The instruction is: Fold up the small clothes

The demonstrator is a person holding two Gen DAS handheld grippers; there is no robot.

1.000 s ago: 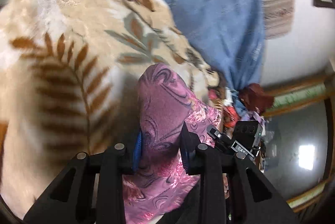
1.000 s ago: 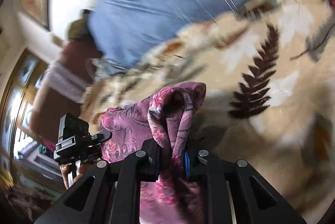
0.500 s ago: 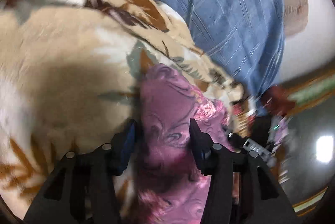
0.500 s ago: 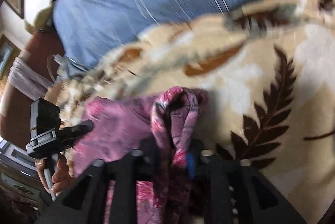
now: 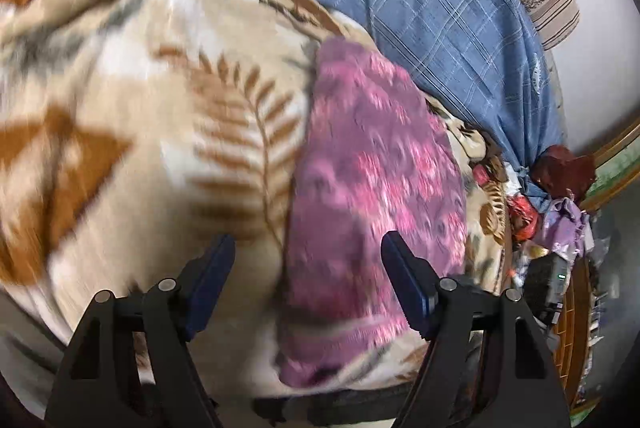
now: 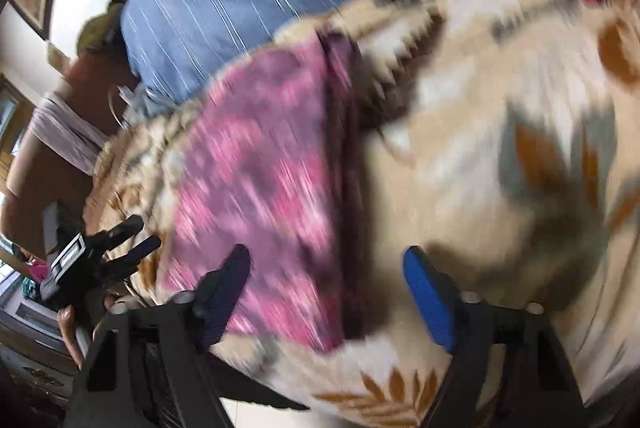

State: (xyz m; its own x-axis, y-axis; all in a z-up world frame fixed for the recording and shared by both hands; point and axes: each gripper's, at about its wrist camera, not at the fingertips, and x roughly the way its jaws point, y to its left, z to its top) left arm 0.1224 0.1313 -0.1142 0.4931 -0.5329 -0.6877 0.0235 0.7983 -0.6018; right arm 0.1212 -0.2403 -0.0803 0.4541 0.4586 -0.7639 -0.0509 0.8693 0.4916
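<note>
A beige fleece blanket (image 5: 132, 155) printed with brown fern leaves fills the ground beneath both pairs of fingers; I use it as the soft, flat bed for the folding. Beyond the fingertips, at its far edge, lies a blue checked bedsheet (image 5: 420, 7) bearing a round crest.

On the blanket, ahead of the fingers, rests the task's piece: a pink-and-purple patterned garment (image 5: 372, 179), lying as a long flat panel. In the right wrist view its right-hand edge shows as a darker doubled band, which I judge to be layers stacked by a fold, so the piece seems laid down to settle.

My left gripper (image 5: 308, 280) hangs just over the near end of the garment, jaws spreading wide; the left pad sits over bare blanket, the right over the cloth, and neither presses on it. My right gripper (image 6: 328, 288) does the same at the garment's other side: jaws opening, the cloth's doubled edge between them but touching neither pad, so it grips nothing. I judge both are letting go so the fold stays where it was set.

Left of the right gripper's fingers, in its view, the left gripper appears small and dark, with a person's fingers (image 6: 70, 328) beneath it.
</note>
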